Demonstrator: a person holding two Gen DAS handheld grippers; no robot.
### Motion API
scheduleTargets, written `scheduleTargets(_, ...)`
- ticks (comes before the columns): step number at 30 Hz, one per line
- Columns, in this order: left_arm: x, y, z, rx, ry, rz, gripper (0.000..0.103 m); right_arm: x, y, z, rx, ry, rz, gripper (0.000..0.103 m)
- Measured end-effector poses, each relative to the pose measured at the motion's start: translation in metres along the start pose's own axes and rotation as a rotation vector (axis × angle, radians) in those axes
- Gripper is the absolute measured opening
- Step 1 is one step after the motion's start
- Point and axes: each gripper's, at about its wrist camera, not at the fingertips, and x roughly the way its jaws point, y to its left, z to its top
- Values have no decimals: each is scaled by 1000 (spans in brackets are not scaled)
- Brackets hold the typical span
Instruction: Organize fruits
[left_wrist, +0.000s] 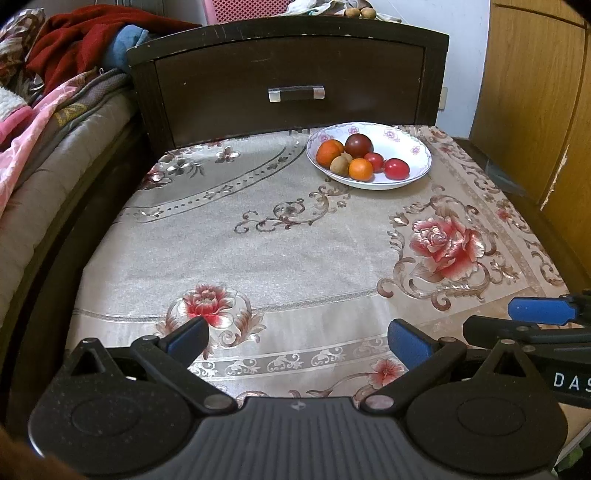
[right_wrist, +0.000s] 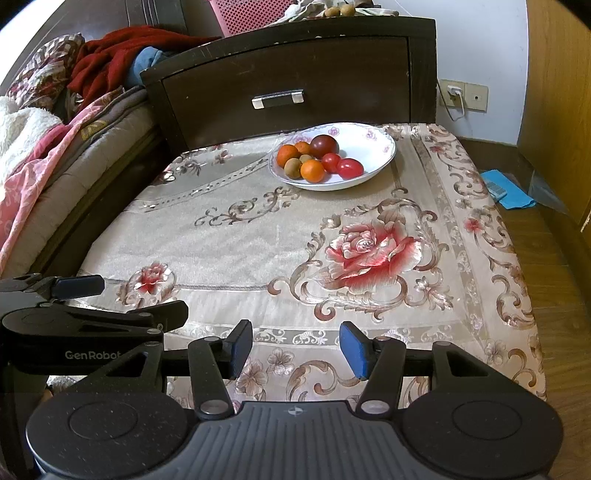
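Observation:
A white flowered bowl (left_wrist: 406, 147) (right_wrist: 369, 147) stands at the far right of the cloth-covered table, holding several fruits: oranges (left_wrist: 361, 169) (right_wrist: 312, 171), red tomatoes (left_wrist: 396, 168) (right_wrist: 349, 168), a dark purple fruit (left_wrist: 358, 145) (right_wrist: 324, 146) and small brown kiwis (left_wrist: 340, 165) (right_wrist: 292, 168). My left gripper (left_wrist: 299, 341) hovers open over the near edge, nothing between its blue pads. My right gripper (right_wrist: 295, 349) is open too, beside it at the near edge. Each gripper shows in the other's view, the right one (left_wrist: 535, 319) and the left one (right_wrist: 110, 299).
The floral tablecloth (left_wrist: 277, 240) (right_wrist: 258, 240) covers the table. A dark wooden nightstand with a drawer (left_wrist: 288, 92) (right_wrist: 284, 92) backs it. A bed with blankets (left_wrist: 44, 110) (right_wrist: 44, 129) lies left. A wooden cabinet (left_wrist: 535, 92) stands right; a blue item (right_wrist: 508, 188) lies on the floor.

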Motion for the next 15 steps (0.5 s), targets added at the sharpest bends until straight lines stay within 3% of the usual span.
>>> scheduleTargets(15, 1, 0, -1, -1, 3, 4, 103, 2, 1, -2, -1, 10, 2, 48)
